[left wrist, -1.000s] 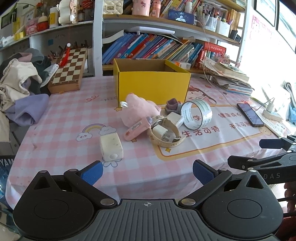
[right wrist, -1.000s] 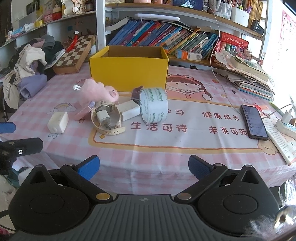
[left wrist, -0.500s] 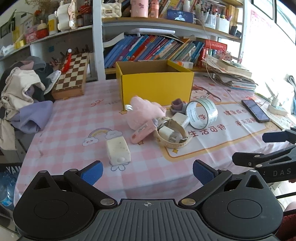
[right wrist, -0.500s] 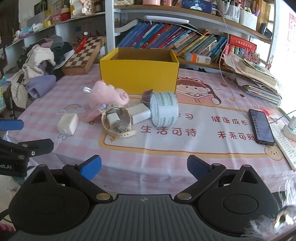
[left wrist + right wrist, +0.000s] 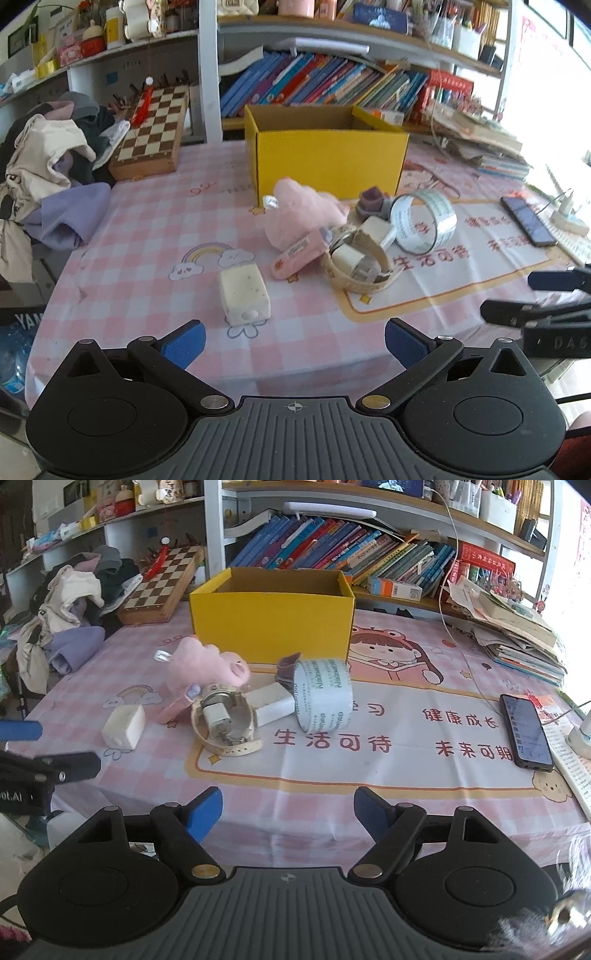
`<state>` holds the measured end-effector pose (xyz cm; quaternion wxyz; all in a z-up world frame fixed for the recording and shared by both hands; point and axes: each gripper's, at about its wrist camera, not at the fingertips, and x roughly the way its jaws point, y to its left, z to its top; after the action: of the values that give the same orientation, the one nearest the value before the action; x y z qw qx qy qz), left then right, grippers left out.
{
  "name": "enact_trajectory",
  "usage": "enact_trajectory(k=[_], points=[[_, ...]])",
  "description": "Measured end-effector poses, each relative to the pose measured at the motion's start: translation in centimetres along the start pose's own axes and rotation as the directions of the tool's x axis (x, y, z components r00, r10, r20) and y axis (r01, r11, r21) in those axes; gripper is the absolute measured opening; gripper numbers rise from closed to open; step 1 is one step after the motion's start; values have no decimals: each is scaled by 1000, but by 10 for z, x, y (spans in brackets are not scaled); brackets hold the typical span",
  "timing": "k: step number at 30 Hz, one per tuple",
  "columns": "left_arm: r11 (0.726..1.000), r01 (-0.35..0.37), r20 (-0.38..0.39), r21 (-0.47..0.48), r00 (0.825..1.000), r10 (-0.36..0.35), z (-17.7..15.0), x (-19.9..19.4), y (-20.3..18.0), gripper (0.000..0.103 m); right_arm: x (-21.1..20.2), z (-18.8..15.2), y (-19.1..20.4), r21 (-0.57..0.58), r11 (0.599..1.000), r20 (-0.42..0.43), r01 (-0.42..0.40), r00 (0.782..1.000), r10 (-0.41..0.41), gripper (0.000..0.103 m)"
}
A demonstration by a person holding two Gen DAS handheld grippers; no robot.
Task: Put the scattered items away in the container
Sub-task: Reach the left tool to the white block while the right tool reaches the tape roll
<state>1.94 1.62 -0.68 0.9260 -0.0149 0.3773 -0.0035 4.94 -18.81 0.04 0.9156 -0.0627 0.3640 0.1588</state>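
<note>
Both grippers have drawn nearer the table since a second ago; nothing on it has shifted. Left gripper point(image 5: 293, 338) and right gripper point(image 5: 288, 808) gape wide, holding nothing. Yellow box point(image 5: 271, 618) sits at upper centre, its inside hidden. Just below it lie one pink plush point(image 5: 201, 662), one tape roll point(image 5: 323, 698), one strap point(image 5: 225, 720) ringing a plug, one white block point(image 5: 123, 725), one pink case point(image 5: 297, 256) and one charger point(image 5: 273, 705). Being upright, the tape could roll away if nudged, and lifting the strap may spill its plug.
</note>
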Motion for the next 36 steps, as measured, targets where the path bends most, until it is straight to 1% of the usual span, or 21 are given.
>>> enact_trajectory(k=[2, 6, 8, 16, 25, 30, 34, 36], points=[[1000, 8, -6, -2, 1000, -8, 0, 2, 1, 103, 5, 2, -2, 7, 1000, -7, -3, 1000, 4, 78], [998, 55, -6, -23, 998, -55, 2, 6, 3, 103, 15, 8, -6, 8, 1000, -17, -9, 1000, 9, 77], [998, 57, -3, -26, 998, -57, 3, 8, 2, 103, 20, 11, -8, 7, 1000, -22, -10, 1000, 10, 77], [999, 32, -20, -42, 999, -33, 9, 25, 3, 103, 39, 23, -16, 3, 1000, -41, -11, 999, 11, 77], [995, -13, -53, -96, 999, 7, 15, 47, 15, 103, 64, 38, -26, 8, 1000, -75, -2, 997, 2, 77], [994, -28, -77, -105, 997, 20, 16, 61, 17, 103, 78, 45, -33, 17, 1000, -96, 11, 995, -9, 77], [993, -25, -86, -116, 996, 15, 17, 69, 20, 103, 87, 51, -36, 12, 1000, -101, 19, 995, -18, 77], [992, -34, -88, -122, 996, 24, 18, 72, 23, 103, 92, 55, -38, 13, 1000, -104, 21, 994, -20, 77]])
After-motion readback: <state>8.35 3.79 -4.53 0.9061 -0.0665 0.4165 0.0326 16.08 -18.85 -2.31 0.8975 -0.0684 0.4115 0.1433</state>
